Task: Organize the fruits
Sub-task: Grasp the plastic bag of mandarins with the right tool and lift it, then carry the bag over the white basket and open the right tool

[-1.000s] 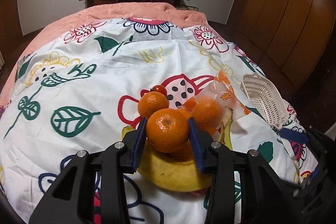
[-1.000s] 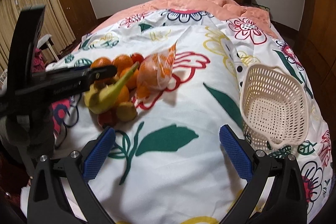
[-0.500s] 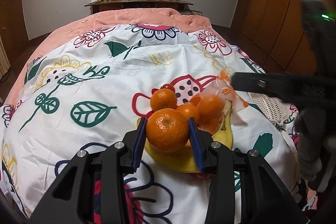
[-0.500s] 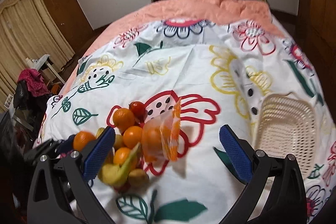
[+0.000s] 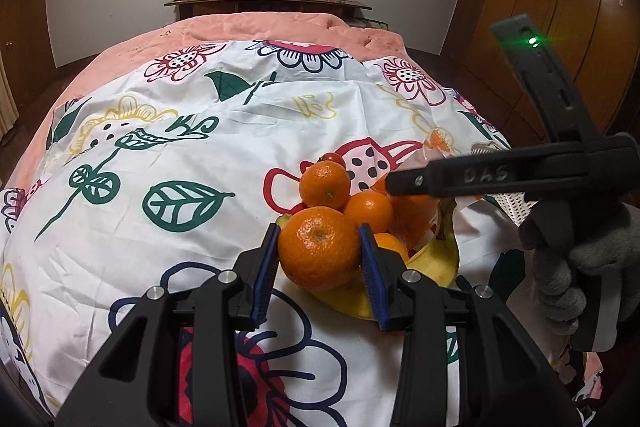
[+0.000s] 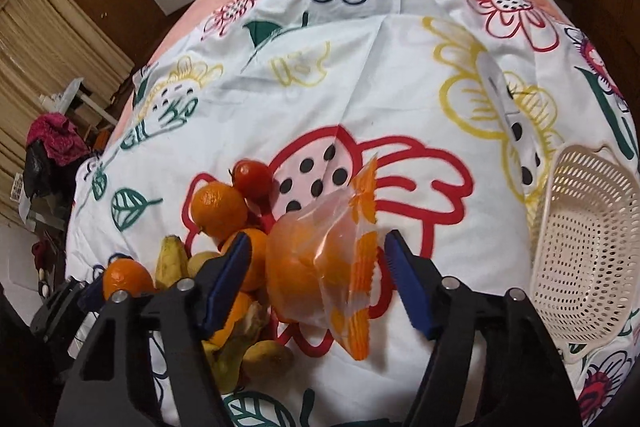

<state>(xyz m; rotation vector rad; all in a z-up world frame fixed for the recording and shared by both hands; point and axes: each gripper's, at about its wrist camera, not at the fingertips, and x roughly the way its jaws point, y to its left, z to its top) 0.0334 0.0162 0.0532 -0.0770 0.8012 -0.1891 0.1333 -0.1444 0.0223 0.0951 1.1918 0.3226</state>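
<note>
The left gripper (image 5: 319, 254), black with blue ribbed pads, is clamped on a round orange mandarin (image 5: 319, 247), both pads pressing its sides just above the rest of the fruit pile on the bed's white floral-print cover (image 5: 224, 155). Behind the held fruit lie two more loose mandarins (image 5: 325, 185), a small red tomato (image 6: 252, 178) at the far edge of the pile, and a curved yellow banana (image 5: 434, 269) underneath. The right gripper (image 6: 316, 277), held in a grey-gloved hand (image 5: 580, 267), points steeply down over a clear plastic bag with orange printed edges (image 6: 320, 267) that holds more mandarins; its jaws have just been closing, and the bag now sits between them, the pads close to its sides but apparently not yet pressing. A cream perforated plastic basket (image 6: 584, 247) lies on the cover well to the right of the pile, apart from all the fruit.
</note>
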